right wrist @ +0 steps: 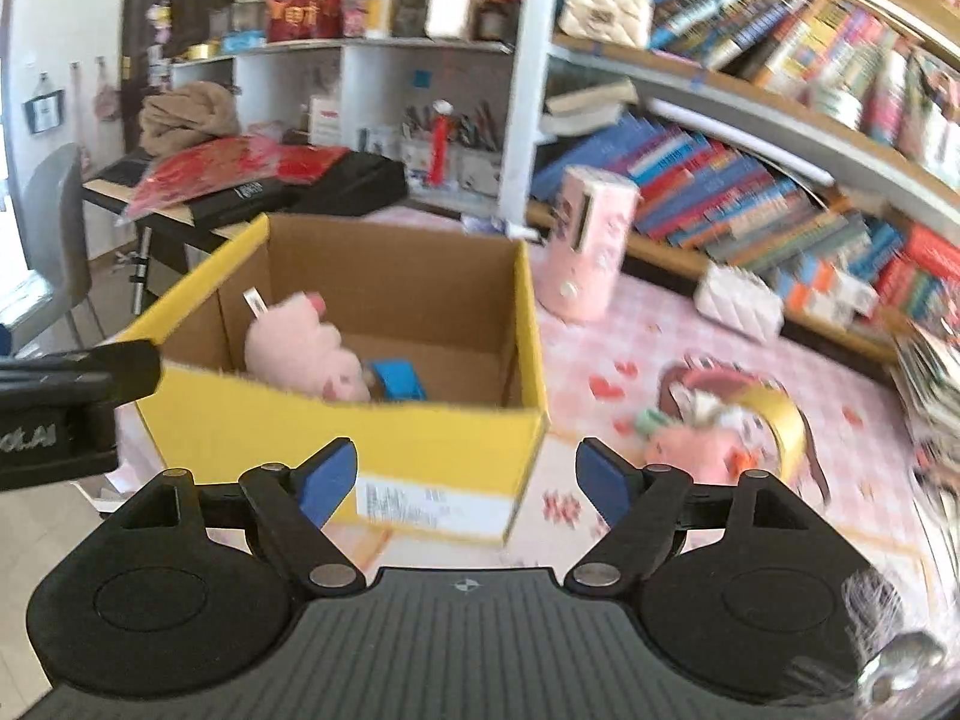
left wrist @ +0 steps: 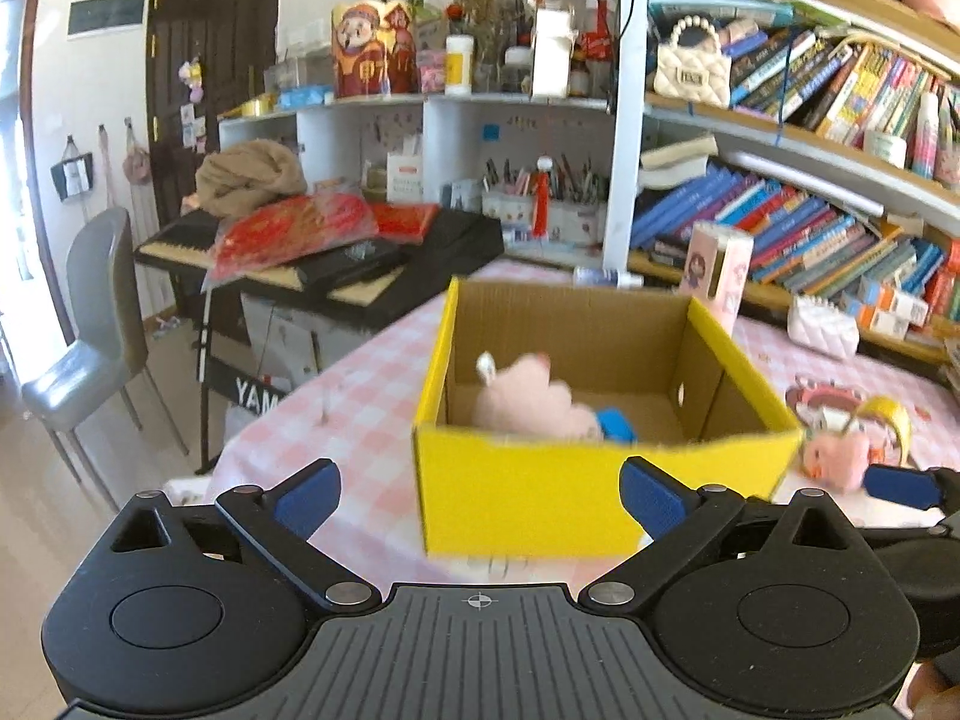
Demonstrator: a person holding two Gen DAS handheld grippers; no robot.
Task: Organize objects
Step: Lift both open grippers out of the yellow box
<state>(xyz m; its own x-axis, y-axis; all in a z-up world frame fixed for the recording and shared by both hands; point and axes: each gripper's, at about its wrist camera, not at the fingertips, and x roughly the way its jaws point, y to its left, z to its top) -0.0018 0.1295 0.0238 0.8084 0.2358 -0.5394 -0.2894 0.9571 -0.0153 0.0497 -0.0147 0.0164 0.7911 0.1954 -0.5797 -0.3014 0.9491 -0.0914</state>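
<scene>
Both empty and spread wide, left gripper (left wrist: 477,501) and right gripper (right wrist: 465,483) before yellow cardboard box (right wrist: 336,438), pink plush toy (right wrist: 306,354) and blue block (right wrist: 397,381) inside

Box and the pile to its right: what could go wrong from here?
1. The pink toy lies tangled with a gold ring and other bits; a grab may lift the wrong piece.
2. The right gripper sits close to the box corner and could nudge it.
3. Both views are blurred, so aim is uncertain.
</scene>
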